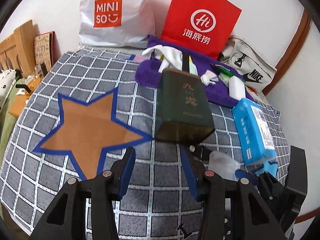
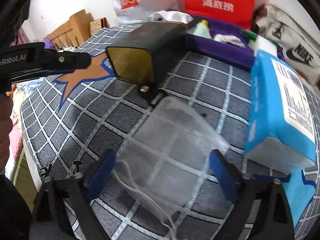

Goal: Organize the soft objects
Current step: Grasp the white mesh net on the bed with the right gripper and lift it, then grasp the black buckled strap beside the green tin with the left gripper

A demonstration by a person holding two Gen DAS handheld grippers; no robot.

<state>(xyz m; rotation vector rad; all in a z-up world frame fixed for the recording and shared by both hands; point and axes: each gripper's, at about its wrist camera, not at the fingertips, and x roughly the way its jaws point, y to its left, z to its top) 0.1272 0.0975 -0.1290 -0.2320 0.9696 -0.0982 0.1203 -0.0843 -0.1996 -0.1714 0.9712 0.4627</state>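
A translucent white drawstring pouch (image 2: 170,140) lies between the fingers of my right gripper (image 2: 164,166), which is open around it; the pouch also shows in the left wrist view (image 1: 224,160). A blue tissue pack (image 2: 280,110) lies to its right on a light blue star; it shows in the left wrist view too (image 1: 254,128). My left gripper (image 1: 158,172) is open and empty above the grid blanket, just in front of a dark green box (image 1: 182,108). A brown star with a blue border (image 1: 88,128) lies left of the box. White socks (image 1: 170,56) and small items lie on a purple towel (image 1: 218,92).
A white Miniso bag (image 1: 114,16), a red paper bag (image 1: 202,20) and a grey Nike bag (image 1: 250,70) stand along the back wall. The green box (image 2: 148,48) lies on its side mid-blanket. A wooden headboard (image 1: 16,44) is at the left.
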